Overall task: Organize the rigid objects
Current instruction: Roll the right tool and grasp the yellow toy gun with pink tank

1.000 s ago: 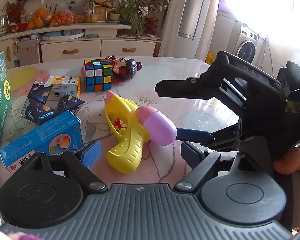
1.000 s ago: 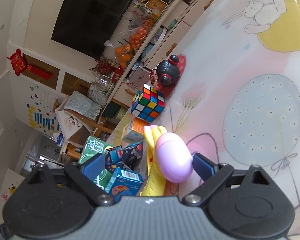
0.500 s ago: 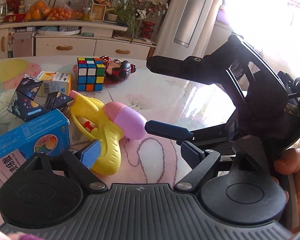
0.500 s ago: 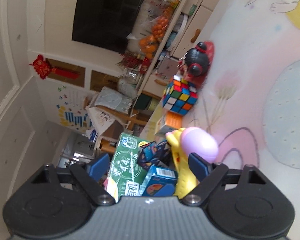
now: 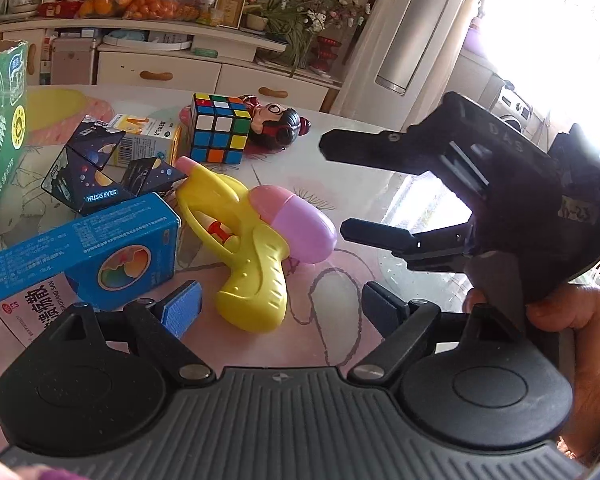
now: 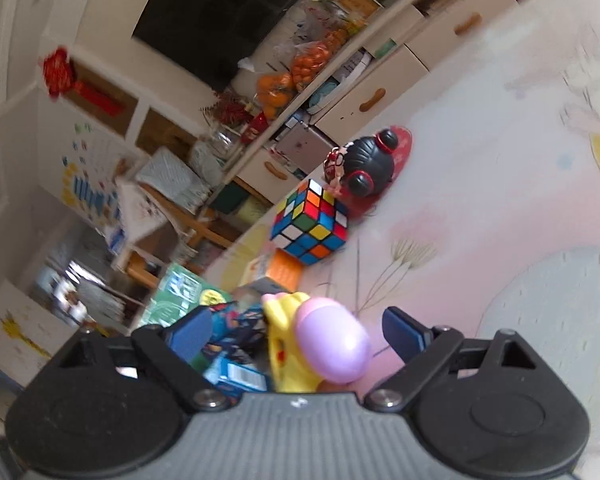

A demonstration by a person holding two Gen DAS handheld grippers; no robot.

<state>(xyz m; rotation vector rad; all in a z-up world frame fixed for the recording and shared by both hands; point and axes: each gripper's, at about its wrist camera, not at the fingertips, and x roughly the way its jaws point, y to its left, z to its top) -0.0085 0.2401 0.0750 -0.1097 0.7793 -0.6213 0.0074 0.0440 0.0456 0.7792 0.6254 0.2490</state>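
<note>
Behind the counter runs a shelf of bagged oranges. On the counter a yellow water gun with a pink-purple tank lies beside a blue carton, a Rubik's cube and a doll. At the left edge stands a green carton box (contents hidden). Left gripper fingers are spread wide near the grip; right gripper fingers are wide beside the tank, touching nothing.

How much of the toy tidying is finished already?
Nothing looks put away yet. The water gun, Rubik's cube, doll and boxes lie loose on the table. The right gripper is open around the gun, the left gripper open and empty.
</note>
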